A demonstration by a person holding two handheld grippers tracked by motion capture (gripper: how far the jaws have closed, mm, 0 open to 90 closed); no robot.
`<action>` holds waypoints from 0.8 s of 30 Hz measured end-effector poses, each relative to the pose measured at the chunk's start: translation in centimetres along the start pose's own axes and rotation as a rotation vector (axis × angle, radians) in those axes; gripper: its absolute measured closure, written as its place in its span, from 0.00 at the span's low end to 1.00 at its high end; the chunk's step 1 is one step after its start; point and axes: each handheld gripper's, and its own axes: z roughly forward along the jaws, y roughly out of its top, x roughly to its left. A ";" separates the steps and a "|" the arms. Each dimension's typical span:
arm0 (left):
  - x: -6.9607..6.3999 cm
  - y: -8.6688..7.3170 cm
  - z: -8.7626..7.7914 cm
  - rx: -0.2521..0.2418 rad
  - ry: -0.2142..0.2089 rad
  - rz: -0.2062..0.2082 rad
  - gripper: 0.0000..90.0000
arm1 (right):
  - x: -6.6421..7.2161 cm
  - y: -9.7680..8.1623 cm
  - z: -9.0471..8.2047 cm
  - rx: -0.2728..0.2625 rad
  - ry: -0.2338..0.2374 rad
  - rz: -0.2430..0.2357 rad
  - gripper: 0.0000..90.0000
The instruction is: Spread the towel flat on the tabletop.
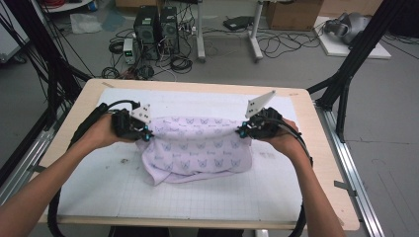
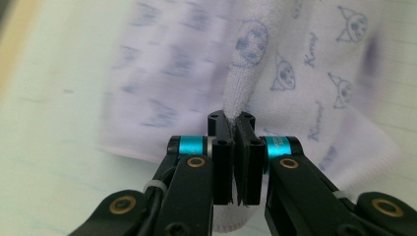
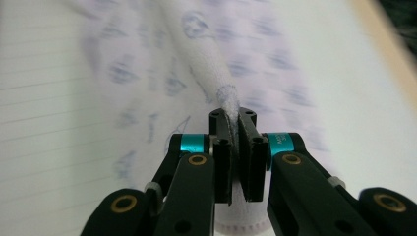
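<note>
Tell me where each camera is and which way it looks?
High view: sits above the person's side, looking forward and down at the table; both forearms, the left tool and right tool show.
Left gripper view: rides the left tool, looking along its black jaws, shut on the towel.
Right gripper view: rides the right tool, looking along its jaws, shut on the towel's edge.
All three share the pale purple printed towel.

The towel [image 2: 314,73] bears a repeated cursive word, not legible.
</note>
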 end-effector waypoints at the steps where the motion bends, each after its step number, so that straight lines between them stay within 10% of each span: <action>1: 0.7 0.1 0.6 -0.008 0.069 -0.041 0.95 | -0.5 0.3 0.6 0.021 -0.079 0.002 0.95; 4: 2.2 0.1 2.5 0.035 0.131 -0.108 0.63 | -1.4 0.8 2.9 0.117 -0.309 0.028 0.68; 7: 1.6 -0.5 2.7 0.040 0.056 -0.099 0.55 | -1.4 0.6 3.7 0.111 -0.224 0.035 0.67; 15: -3.7 -1.8 2.9 0.066 -0.172 0.040 0.52 | 2.5 -0.6 3.4 0.154 0.080 -0.152 0.65; 24: -6.4 -2.1 5.8 0.215 -0.242 0.097 0.64 | 4.5 -1.9 7.4 0.373 0.115 -0.242 0.80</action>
